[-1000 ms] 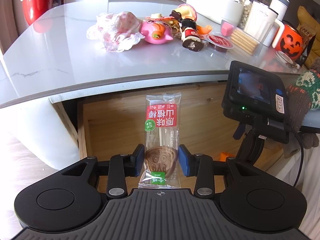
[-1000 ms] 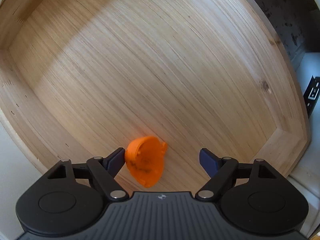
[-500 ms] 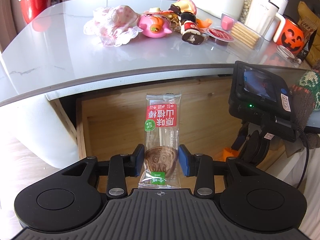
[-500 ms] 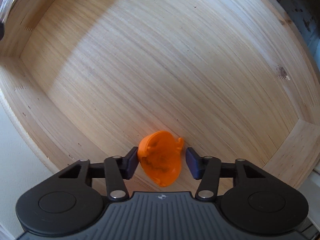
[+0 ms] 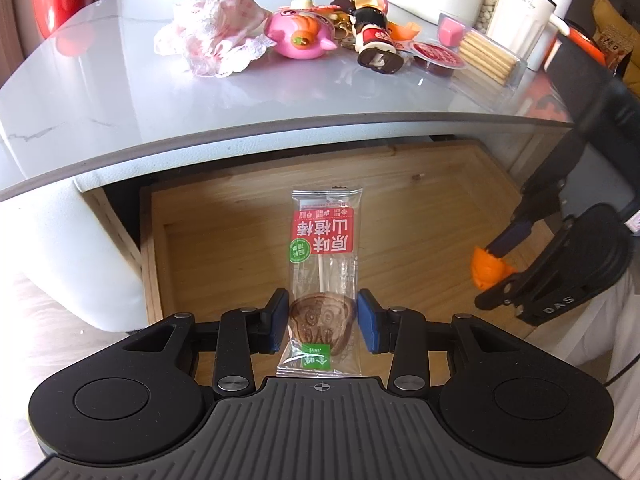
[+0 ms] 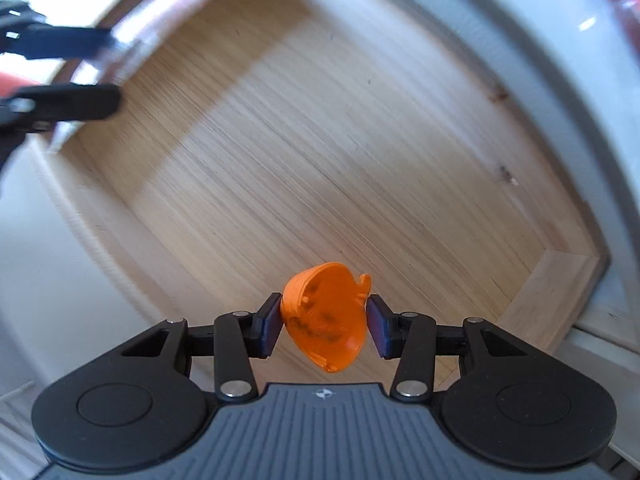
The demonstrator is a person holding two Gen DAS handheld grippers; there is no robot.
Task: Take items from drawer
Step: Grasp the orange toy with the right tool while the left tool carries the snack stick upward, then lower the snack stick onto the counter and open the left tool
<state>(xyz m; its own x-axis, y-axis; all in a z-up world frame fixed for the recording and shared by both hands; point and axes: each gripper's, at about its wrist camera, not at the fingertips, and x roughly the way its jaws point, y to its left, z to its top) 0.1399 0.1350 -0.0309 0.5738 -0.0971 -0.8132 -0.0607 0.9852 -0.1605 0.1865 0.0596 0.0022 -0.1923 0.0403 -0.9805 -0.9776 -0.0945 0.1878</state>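
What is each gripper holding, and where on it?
Left gripper: wrapped lollipop, clamped at its round candy head. Right gripper: small orange plastic piece, pinched across its sides.

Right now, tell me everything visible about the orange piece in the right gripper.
The orange piece looks like a small moulded plastic shell, hollow, with a ribbed rim, a little hooked tab at one edge and dark marks inside. It sits tilted, open side toward the camera, pinched between the blue pads of the right gripper, jaws closed on both sides. It hangs above the wooden drawer floor.
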